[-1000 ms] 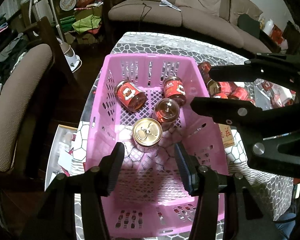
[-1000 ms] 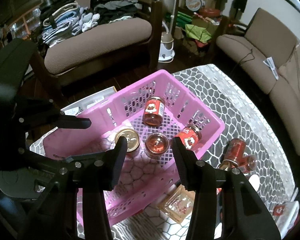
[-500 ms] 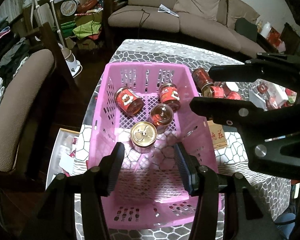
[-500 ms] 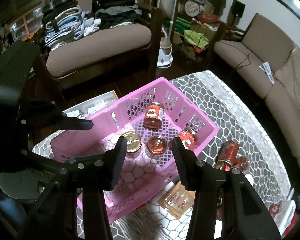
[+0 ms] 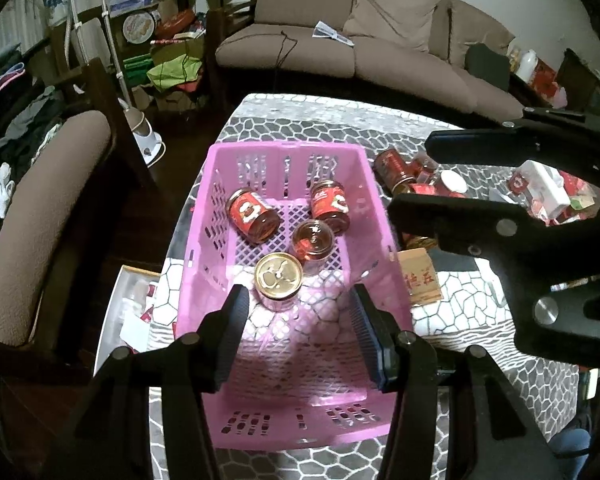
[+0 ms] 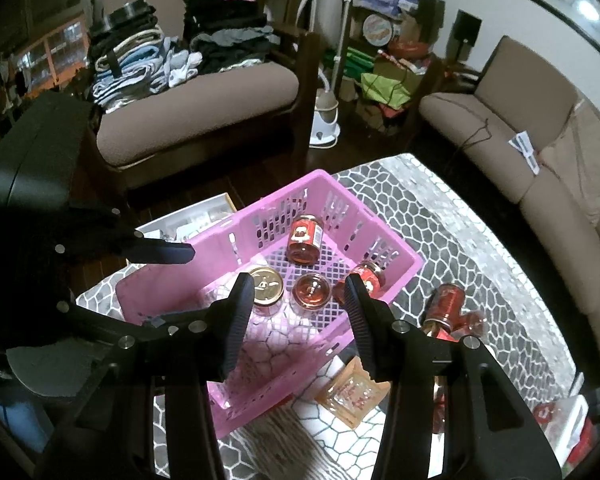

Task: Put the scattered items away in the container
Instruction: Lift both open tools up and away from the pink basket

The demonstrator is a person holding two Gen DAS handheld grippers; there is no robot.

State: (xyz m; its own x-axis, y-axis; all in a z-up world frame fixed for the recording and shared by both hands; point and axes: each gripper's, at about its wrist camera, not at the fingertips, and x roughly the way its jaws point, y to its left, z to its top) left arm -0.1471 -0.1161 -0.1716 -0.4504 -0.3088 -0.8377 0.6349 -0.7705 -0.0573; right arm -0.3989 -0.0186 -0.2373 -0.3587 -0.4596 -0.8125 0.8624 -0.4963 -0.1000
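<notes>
A pink plastic basket stands on the patterned table and holds several jars: a gold-lidded jar upright, a clear-lidded jar, and two red-labelled jars lying down. My left gripper is open and empty above the basket's near half. My right gripper is open and empty, high over the basket. A red can and a tan packet lie on the table beside the basket.
More red packets and a white box lie at the table's right. The right gripper's arm crosses the left wrist view. A brown sofa stands behind the table, an armchair to the left.
Both grippers have risen and drawn back from the basket, which now looks smaller. Both stay open and empty. The jars have not moved.
</notes>
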